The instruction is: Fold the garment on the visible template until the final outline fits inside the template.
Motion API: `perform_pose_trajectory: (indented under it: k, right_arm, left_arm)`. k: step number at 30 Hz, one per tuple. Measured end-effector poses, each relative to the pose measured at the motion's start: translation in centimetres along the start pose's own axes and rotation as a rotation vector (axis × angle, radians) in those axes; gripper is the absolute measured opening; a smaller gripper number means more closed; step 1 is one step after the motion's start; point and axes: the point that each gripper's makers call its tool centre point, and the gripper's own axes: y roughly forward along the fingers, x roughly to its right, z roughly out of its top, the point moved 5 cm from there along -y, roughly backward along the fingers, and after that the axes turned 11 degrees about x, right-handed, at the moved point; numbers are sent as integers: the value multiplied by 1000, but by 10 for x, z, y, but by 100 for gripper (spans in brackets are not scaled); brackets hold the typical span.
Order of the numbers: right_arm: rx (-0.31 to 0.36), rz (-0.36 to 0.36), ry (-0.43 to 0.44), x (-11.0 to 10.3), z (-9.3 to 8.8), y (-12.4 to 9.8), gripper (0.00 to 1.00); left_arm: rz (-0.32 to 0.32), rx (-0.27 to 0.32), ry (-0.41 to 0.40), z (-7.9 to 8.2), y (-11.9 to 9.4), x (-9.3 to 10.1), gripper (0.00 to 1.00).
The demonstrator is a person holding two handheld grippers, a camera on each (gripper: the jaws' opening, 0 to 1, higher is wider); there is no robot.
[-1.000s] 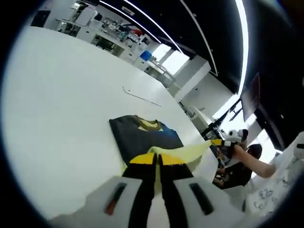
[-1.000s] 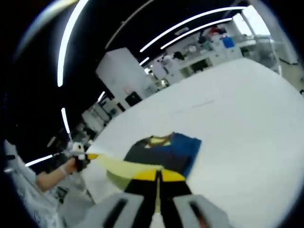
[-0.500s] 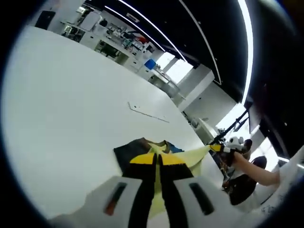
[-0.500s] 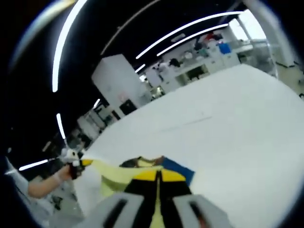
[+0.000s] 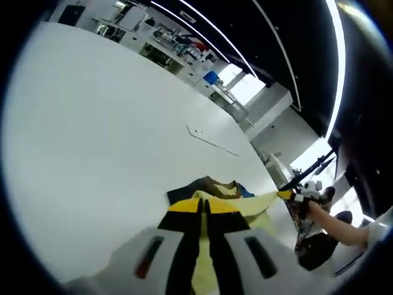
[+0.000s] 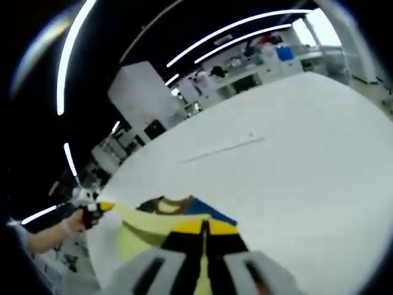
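Yellow-edged – 1 garment (image 5: 245, 203), its hem pinched by 2 grippers – left gripper (image 5: 204, 208), right gripper (image 6: 204, 228).

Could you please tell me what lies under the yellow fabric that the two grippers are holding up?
Under the yellow fabric the dark and blue rest of the garment lies on the white table. What is beneath that is covered.

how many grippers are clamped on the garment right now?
2. The left gripper is shut on the garment at its near yellow edge. The right gripper is shut on the same yellow edge farther along, and shows at the right in the left gripper view.
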Motion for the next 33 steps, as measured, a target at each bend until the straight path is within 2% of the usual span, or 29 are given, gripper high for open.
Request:
perform_pose_trajectory:
  k: [3, 9, 12, 21, 28, 30, 32, 33]
  right_arm:
    - [-3, -9, 10, 4, -3, 5, 0]
    - [-41, -35, 7, 15, -17, 16, 0]
    - [-59, -47, 6, 18, -23, 18, 0]
    - [-81, -55, -6, 21, -28, 17, 0]
    - [-70, -30, -66, 15, -26, 15, 0]
    - [-70, -26, -73, 13, -27, 14, 0]
    - [-64, -16, -78, 14, -25, 13, 6]
    - [-63, -10, -81, 11, -26, 11, 11]
  left_arm:
    - [22, -10, 10, 1, 8, -12, 0]
    - [72, -35, 32, -19, 16, -15, 0]
    - [97, -53, 32, -24, 19, -23, 0]
    - [89, -68, 64, -28, 18, -29, 0]
    - [61, -75, 91, -27, 15, -28, 2]
    - [53, -76, 100, -27, 13, -27, 4]
    - [38, -75, 103, -26, 11, -23, 10]
    - [29, -75, 108, -26, 10, -22, 15]
